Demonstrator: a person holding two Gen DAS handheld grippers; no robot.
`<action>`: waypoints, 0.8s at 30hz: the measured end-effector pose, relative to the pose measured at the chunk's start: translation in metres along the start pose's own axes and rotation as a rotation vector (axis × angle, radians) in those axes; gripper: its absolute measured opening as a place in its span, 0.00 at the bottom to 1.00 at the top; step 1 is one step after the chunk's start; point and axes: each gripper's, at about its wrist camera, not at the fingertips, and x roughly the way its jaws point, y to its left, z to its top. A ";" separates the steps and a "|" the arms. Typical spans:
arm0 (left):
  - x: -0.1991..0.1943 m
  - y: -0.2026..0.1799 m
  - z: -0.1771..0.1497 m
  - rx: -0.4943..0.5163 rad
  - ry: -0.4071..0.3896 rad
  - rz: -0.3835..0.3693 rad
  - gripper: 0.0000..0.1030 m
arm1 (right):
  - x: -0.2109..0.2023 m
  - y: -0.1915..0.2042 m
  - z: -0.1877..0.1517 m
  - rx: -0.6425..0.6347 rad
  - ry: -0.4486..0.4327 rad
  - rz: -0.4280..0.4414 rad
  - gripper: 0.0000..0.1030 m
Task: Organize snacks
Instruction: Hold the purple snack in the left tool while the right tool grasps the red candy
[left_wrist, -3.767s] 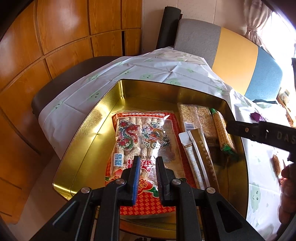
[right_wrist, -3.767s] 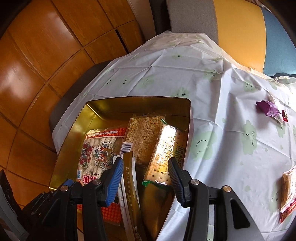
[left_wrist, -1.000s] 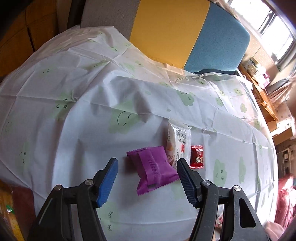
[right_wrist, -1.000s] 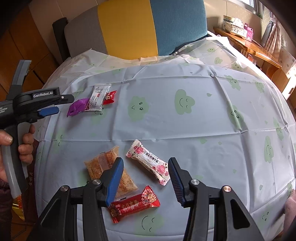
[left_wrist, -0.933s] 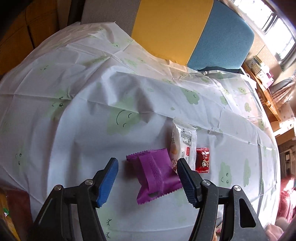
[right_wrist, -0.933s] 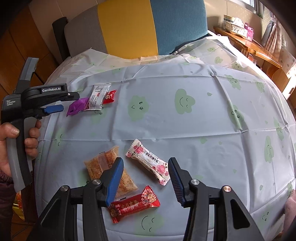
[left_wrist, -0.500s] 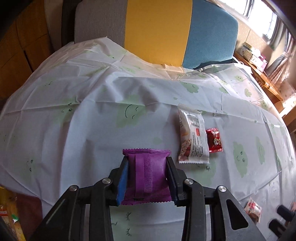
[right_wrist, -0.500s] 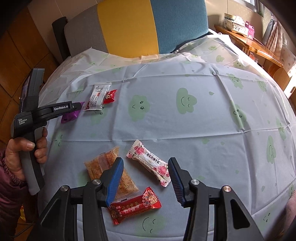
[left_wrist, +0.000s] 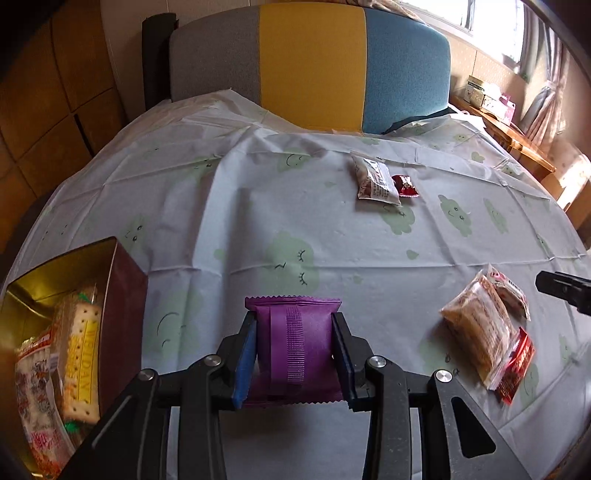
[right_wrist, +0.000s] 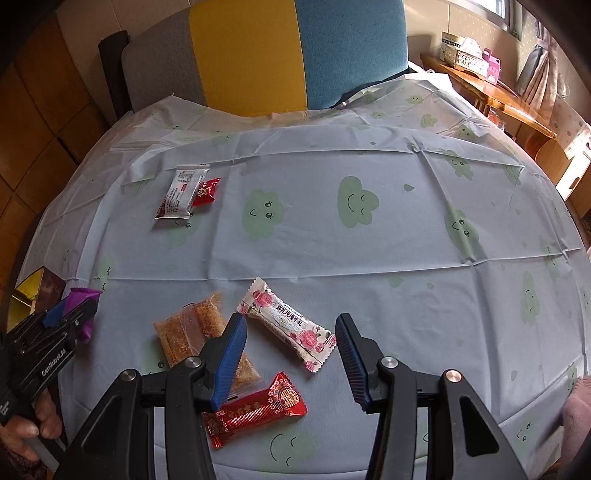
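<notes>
My left gripper (left_wrist: 294, 349) is shut on a purple snack packet (left_wrist: 295, 343) and holds it above the tablecloth, to the right of the gold tin (left_wrist: 26, 284). The tin holds a cracker pack (left_wrist: 83, 354) and other snacks. The left gripper also shows in the right wrist view (right_wrist: 68, 314) at far left with the purple packet (right_wrist: 79, 299). My right gripper (right_wrist: 291, 354) is open, hovering over a pink-flowered white packet (right_wrist: 288, 325), an orange-brown bar (right_wrist: 195, 332) and a red packet (right_wrist: 255, 410).
A white packet (right_wrist: 181, 197) and a small red candy (right_wrist: 207, 190) lie at the table's far left. A grey, yellow and blue chair (left_wrist: 310, 70) stands behind the table. A wooden shelf (right_wrist: 491, 85) with boxes is at the right.
My left gripper closed on the purple packet, lifted it and swung back toward the tin, which is in view again. The right gripper stayed open over the near snacks.
</notes>
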 end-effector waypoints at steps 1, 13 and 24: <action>-0.002 0.000 -0.005 0.008 -0.005 0.009 0.37 | 0.001 -0.001 0.000 0.002 0.002 -0.004 0.49; 0.010 0.001 -0.027 0.013 -0.004 0.029 0.39 | 0.008 0.000 -0.004 -0.024 0.015 -0.050 0.49; 0.010 0.002 -0.027 0.024 -0.010 0.020 0.39 | 0.012 -0.002 -0.003 -0.023 0.007 -0.052 0.49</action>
